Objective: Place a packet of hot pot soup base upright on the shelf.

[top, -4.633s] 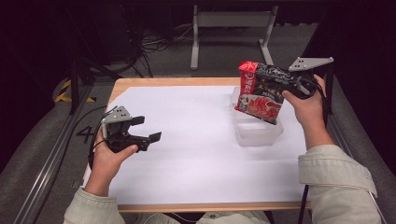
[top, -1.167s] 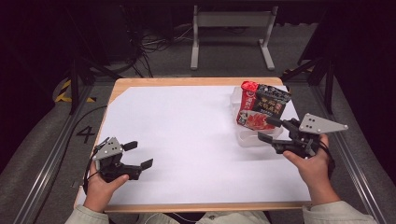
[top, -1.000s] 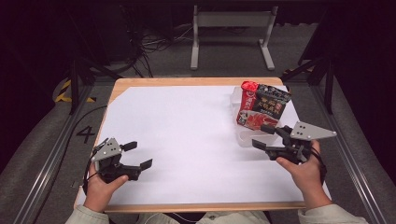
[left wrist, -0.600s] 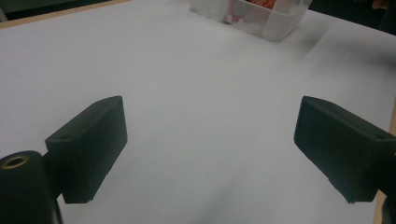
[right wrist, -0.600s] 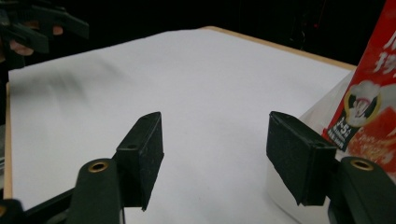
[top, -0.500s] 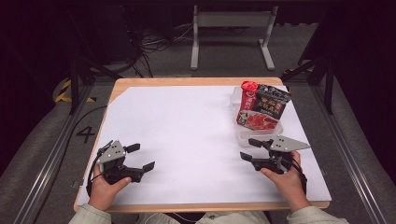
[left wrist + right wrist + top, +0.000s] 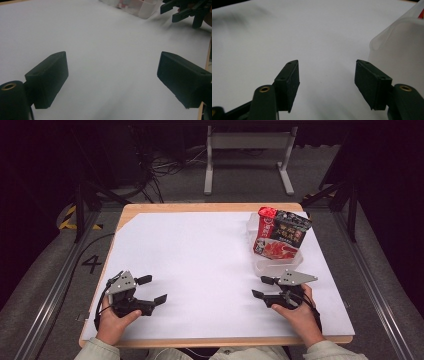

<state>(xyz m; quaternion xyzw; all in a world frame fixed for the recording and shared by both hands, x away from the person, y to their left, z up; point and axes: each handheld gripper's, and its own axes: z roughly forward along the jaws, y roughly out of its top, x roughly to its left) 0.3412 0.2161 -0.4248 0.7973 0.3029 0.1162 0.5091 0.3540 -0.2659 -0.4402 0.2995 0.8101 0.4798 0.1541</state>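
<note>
A red and black snack bag [image 7: 278, 236] stands upright in a clear plastic tub [image 7: 274, 265] at the table's right side. My right gripper [image 7: 264, 288] rests low near the front right, just in front of the tub, open and empty; the tub's wall [image 7: 402, 47] is close on its right. My left gripper [image 7: 152, 290] lies at the front left, open with nothing between its jaws. In the left gripper view the open gripper [image 7: 112, 80] looks across the white sheet, with the right gripper [image 7: 186, 11] and the tub [image 7: 140, 6] far off.
A white sheet [image 7: 200, 265] covers the wooden table [image 7: 200, 341]. Beyond the far edge stand a grey metal frame [image 7: 247, 155] and cables on a dark floor. A metal rail [image 7: 50, 295] runs along the left side.
My right gripper let go of the snack bag, left it standing in the tub, and came back toward the front edge. The left gripper drifted slightly nearer the front.
</note>
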